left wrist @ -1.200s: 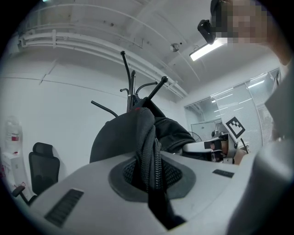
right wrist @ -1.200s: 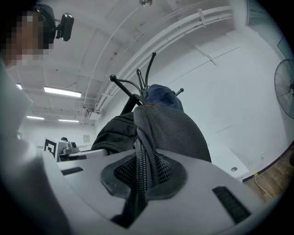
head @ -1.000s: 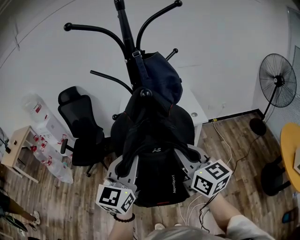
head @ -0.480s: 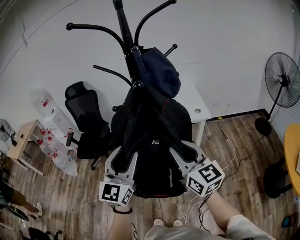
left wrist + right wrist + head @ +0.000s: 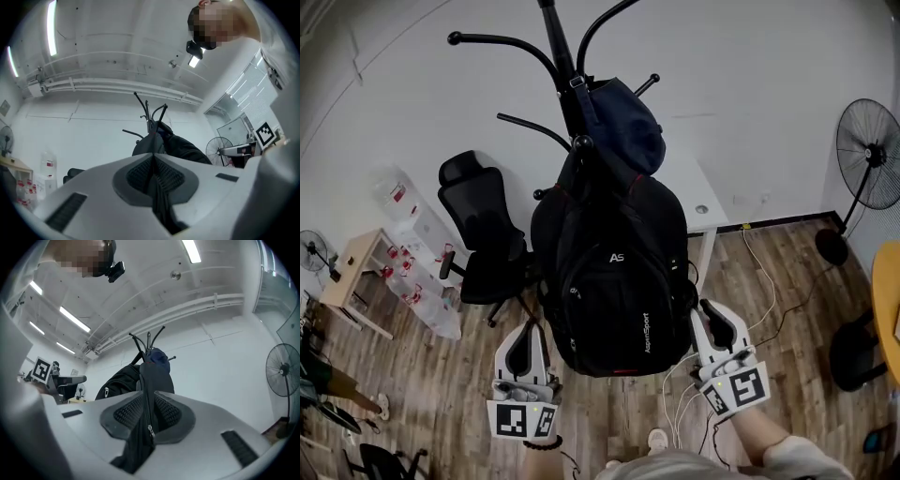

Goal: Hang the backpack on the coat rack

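The black backpack (image 5: pixel 614 281) hangs from a hook of the black coat rack (image 5: pixel 562 56), below a navy bag (image 5: pixel 623 131). My left gripper (image 5: pixel 525 330) sits below its left side, apart from it, jaws shut with nothing in them. In the left gripper view the pads (image 5: pixel 140 176) meet, and the backpack (image 5: pixel 185 150) and the rack (image 5: pixel 147 110) stand beyond. My right gripper (image 5: pixel 714 317) is off the backpack's lower right, its jaws opening. In the right gripper view a black strip of the backpack (image 5: pixel 157 376) with a zipper pull shows in the gap between the pads (image 5: pixel 126 416).
A black office chair (image 5: pixel 478 253) stands left of the rack and a white desk (image 5: pixel 698 202) behind it. A standing fan (image 5: pixel 867 155) is at the far right, near a yellow table edge (image 5: pixel 886 309). A small wooden table (image 5: pixel 347 281) is at the left. White cables (image 5: pixel 684 403) lie on the floor.
Both grippers have let go of the backpack's shoulder straps and drawn back toward me. The backpack now hangs from the rack on its own.
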### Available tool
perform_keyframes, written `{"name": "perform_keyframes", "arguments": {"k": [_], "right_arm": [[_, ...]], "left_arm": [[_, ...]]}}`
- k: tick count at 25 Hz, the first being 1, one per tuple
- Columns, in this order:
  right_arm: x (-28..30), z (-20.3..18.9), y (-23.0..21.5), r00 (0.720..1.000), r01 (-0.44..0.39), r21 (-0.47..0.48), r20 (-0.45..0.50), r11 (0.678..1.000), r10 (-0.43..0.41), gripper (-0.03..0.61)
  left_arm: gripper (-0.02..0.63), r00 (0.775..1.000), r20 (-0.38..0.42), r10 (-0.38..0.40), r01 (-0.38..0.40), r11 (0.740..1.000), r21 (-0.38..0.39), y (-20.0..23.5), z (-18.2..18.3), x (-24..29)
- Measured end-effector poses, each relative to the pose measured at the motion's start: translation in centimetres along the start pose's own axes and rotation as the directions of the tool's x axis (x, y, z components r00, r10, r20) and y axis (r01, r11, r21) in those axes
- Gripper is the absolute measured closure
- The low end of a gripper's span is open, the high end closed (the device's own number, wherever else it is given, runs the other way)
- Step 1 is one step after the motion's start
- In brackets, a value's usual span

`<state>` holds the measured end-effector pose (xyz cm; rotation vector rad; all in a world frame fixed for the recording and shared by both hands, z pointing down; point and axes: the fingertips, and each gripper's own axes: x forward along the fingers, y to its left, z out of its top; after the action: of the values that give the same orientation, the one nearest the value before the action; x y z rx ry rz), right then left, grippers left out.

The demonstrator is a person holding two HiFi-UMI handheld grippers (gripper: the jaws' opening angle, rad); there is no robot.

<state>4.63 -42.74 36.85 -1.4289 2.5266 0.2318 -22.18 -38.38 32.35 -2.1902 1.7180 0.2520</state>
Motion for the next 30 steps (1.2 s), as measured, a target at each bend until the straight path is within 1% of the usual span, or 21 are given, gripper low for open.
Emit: {"name": "perform_keyframes", "arguments": {"k": [2, 5, 7, 10, 13, 17, 20, 25, 30], "right_arm": [[-1.8, -0.7, -0.2, 0.999, 0.034, 0.023, -0.022, 0.999, -0.033, 0.515], [-4.7, -1.5, 0.5, 0.995, 0.081, 0.045, -0.059, 0.996, -0.078, 0.525], [-6.7, -2.1, 1.9, 0.992, 0.095, 0.042, -0.086, 0.995, -0.091, 0.526], [-9.8, -3.1, 4.7, 0.983, 0.118, 0.012, -0.14, 0.993, -0.115, 0.526], [-13.0, -3.6, 8.5, 0.978, 0.113, 0.006, -0.178, 0.994, -0.11, 0.526], [-17.7, -2.3, 13.6, 0.981, 0.097, 0.009, -0.171, 0.995, -0.094, 0.526], [-20.7, -1.6, 16.6, 0.98, 0.089, -0.003, -0.176, 0.996, -0.088, 0.526], [-23.9, -1.2, 19.2, 0.973, 0.097, -0.019, -0.21, 0.995, -0.099, 0.526], [-25.5, -0.6, 19.5, 0.969, 0.105, -0.032, -0.222, 0.994, -0.109, 0.526]], "left_arm": [[0.604, 1.0, 0.006, -0.005, 0.005, 1.0, -0.016, -0.3, 0.2, -1.7], [0.604, 0.999, -0.003, -0.039, 0.039, 0.998, -0.053, -1.3, 0.1, -4.5], [0.605, 0.998, -0.009, -0.069, 0.068, 0.993, -0.094, -2.0, 0.0, -6.7], [0.604, 0.993, -0.018, -0.116, 0.111, 0.981, -0.158, -3.0, 0.0, -10.3], [0.604, 0.986, -0.037, -0.165, 0.156, 0.972, -0.179, -4.2, 0.3, -14.5], [0.604, 0.978, -0.056, -0.201, 0.184, 0.958, -0.22, -5.1, 0.3, -19.7], [0.604, 0.972, -0.054, -0.229, 0.208, 0.945, -0.251, -5.8, 0.5, -22.4], [0.604, 0.961, -0.044, -0.273, 0.25, 0.926, -0.282, -7.2, 1.1, -25.1], [0.604, 0.961, -0.031, -0.276, 0.253, 0.916, -0.312, -7.8, 1.7, -26.2]]}}
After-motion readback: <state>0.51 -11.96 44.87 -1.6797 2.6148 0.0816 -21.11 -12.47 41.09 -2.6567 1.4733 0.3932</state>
